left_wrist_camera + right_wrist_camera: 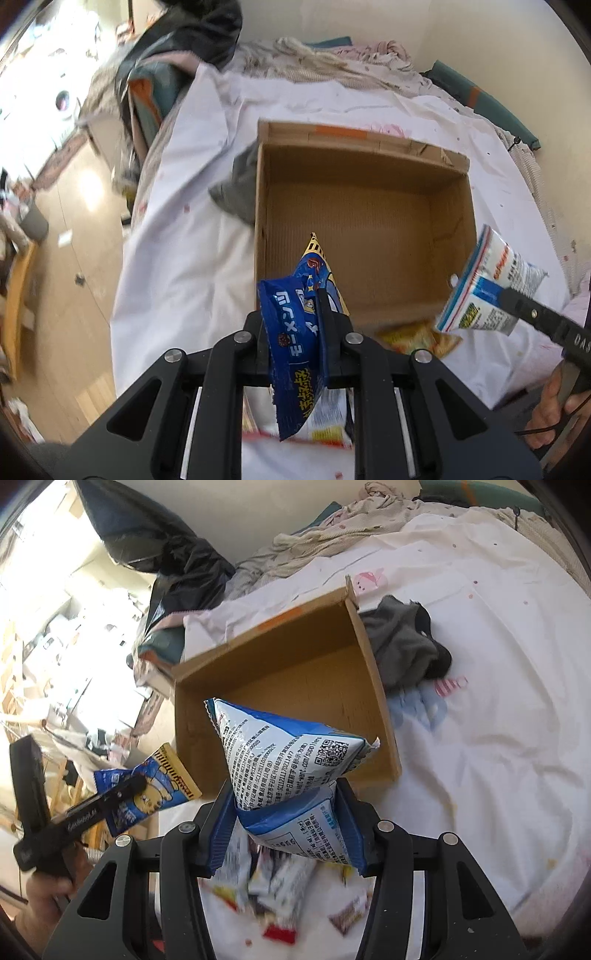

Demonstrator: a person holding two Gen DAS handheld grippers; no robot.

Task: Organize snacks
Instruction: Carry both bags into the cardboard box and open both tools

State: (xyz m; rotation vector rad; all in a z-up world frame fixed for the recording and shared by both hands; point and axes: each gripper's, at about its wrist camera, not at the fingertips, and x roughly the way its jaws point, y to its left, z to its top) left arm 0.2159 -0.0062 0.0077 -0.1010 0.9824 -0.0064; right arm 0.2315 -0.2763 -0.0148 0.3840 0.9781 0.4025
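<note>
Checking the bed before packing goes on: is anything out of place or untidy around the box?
Yes. A crumpled dark grey garment lies against the cardboard box's outer wall, not a snack. Loose snack packets are scattered on the white sheet near the claws. The box looks empty.

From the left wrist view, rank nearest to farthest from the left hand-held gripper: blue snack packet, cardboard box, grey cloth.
1. Blue snack packet, clamped in the left hand-held gripper.
2. Cardboard box, just ahead.
3. Grey cloth, beyond the box's left wall.
</note>
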